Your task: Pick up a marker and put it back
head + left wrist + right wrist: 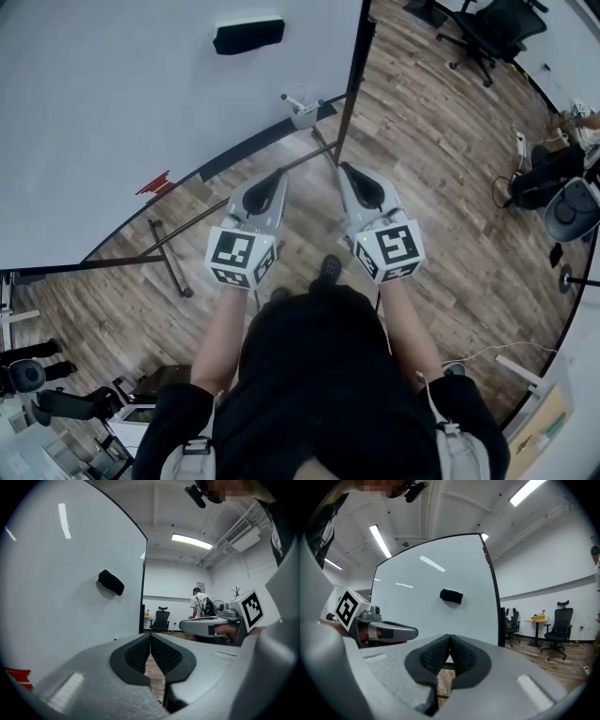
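Note:
A small grey holder (303, 112) with a marker (292, 99) sticking out of it hangs at the whiteboard's (112, 112) lower right corner. My left gripper (279, 176) is shut and empty, held in the air below and left of the holder. The right gripper (344, 170) is also shut with nothing in it, just right of the board's dark edge post. In the left gripper view the pads (140, 652) meet tip to tip, and the right gripper view shows its pads (459, 656) pressed together too. Neither gripper view shows the marker.
A black eraser (248, 36) clings to the board, also seen as the eraser (111, 582) and eraser (451, 596). The board's stand legs (169, 258) cross the wood floor. Office chairs (487, 33) stand beyond; a person (200, 604) stands far off.

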The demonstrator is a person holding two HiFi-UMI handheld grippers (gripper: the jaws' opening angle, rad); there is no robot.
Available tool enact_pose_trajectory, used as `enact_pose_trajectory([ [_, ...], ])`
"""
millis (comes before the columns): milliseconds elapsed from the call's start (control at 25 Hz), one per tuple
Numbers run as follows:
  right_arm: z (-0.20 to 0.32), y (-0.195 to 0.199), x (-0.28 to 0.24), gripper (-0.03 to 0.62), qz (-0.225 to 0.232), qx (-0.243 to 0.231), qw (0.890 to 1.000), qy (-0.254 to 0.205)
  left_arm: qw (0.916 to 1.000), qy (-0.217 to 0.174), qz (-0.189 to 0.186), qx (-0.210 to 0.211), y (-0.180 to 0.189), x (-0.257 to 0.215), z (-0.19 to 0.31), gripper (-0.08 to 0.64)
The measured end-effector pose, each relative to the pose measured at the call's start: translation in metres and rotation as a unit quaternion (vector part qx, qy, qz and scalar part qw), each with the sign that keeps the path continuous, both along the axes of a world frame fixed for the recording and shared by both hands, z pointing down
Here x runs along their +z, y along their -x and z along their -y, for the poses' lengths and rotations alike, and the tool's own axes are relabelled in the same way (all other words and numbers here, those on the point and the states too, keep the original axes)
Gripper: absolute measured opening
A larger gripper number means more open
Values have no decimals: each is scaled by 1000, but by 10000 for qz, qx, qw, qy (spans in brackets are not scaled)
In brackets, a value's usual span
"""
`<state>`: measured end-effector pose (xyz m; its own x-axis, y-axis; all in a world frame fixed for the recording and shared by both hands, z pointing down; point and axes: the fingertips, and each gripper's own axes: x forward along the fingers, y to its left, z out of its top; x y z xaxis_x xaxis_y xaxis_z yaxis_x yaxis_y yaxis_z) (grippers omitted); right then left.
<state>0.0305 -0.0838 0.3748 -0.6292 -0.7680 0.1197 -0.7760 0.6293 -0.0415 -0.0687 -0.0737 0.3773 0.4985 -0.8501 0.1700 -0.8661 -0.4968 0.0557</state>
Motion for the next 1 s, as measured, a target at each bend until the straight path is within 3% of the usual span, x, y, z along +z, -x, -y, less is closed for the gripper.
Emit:
enact_pose_trajectory([
  [360, 14, -26, 7, 2, 48, -350, 9994, 41, 9997, 100, 35, -236, -37, 9, 12, 12],
  [640, 18, -18, 16, 2, 29, -519, 9985, 152, 9989, 330, 94, -321, -30, 22, 19, 14],
  [1000, 50, -29, 19, 2, -42, -113, 9998, 156, 9991, 420, 26, 27, -32, 35, 54, 15],
])
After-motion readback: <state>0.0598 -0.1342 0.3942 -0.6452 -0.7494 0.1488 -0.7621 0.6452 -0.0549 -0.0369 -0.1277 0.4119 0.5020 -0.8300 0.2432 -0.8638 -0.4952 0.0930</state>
